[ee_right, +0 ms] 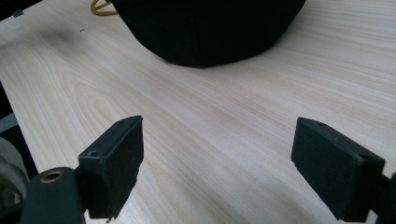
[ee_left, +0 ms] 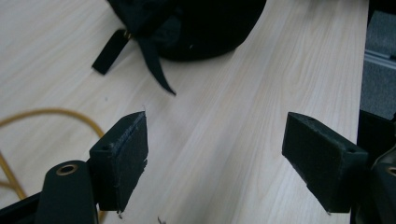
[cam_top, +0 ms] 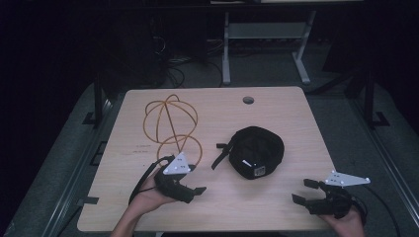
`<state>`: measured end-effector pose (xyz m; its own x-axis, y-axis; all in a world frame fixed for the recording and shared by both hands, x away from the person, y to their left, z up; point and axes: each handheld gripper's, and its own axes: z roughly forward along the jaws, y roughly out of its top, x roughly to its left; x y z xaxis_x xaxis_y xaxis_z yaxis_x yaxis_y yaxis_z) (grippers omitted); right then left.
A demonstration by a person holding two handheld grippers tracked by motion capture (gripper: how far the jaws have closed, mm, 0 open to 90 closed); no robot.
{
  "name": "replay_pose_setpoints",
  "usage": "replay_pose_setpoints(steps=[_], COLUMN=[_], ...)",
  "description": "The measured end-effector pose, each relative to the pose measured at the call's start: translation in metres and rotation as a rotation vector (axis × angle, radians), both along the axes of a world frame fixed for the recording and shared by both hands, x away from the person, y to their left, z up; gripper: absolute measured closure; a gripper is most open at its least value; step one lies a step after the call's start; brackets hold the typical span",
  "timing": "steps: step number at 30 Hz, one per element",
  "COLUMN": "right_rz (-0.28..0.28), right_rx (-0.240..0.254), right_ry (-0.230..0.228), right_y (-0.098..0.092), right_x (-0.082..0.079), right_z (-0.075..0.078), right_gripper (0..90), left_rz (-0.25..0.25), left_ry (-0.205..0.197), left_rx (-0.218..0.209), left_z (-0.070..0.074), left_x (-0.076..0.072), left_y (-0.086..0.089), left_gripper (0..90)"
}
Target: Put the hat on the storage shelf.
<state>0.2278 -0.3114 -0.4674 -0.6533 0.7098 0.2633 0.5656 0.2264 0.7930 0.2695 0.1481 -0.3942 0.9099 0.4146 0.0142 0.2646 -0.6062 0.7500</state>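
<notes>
A black cap (cam_top: 257,150) lies upside down on the light wooden table (cam_top: 276,108), its strap (cam_top: 221,154) trailing toward the left. In the left gripper view the cap (ee_left: 201,28) and its straps (ee_left: 154,65) lie at the top, ahead of the jaws. My left gripper (cam_top: 193,193) rests near the front left, open, with nothing between its pads (ee_left: 126,158). At the front right corner my right gripper (cam_top: 305,191) stands open and bare too, pointing left. In the right gripper view the cap (ee_right: 210,28) lies ahead of the wide-apart jaws.
An orange cable (cam_top: 170,126) lies coiled in loops at the back left of the table, and a stretch of it (ee_left: 56,114) passes near the left jaws. A round hole (cam_top: 248,100) sits near the far edge. Desk legs (cam_top: 226,49) and dark floor lie beyond.
</notes>
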Motion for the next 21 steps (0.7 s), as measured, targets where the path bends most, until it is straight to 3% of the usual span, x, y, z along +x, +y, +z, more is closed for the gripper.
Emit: replay_pose_setpoints(steps=[7, 21], right_rz=[0.021, 0.028], right_rx=[0.0, -0.003], right_ry=[0.002, 0.0], right_y=[0.002, 0.002], right_x=[0.001, 0.001], right_z=[0.0, 0.0], right_gripper=[16.4, 16.5], left_rz=[-0.073, -0.184], left_ry=[-0.018, -0.029], left_rx=[0.031, 0.07], left_z=[0.02, 0.034], left_x=[0.008, 0.028], left_y=[-0.031, -0.087], left_gripper=[23.3, 24.5])
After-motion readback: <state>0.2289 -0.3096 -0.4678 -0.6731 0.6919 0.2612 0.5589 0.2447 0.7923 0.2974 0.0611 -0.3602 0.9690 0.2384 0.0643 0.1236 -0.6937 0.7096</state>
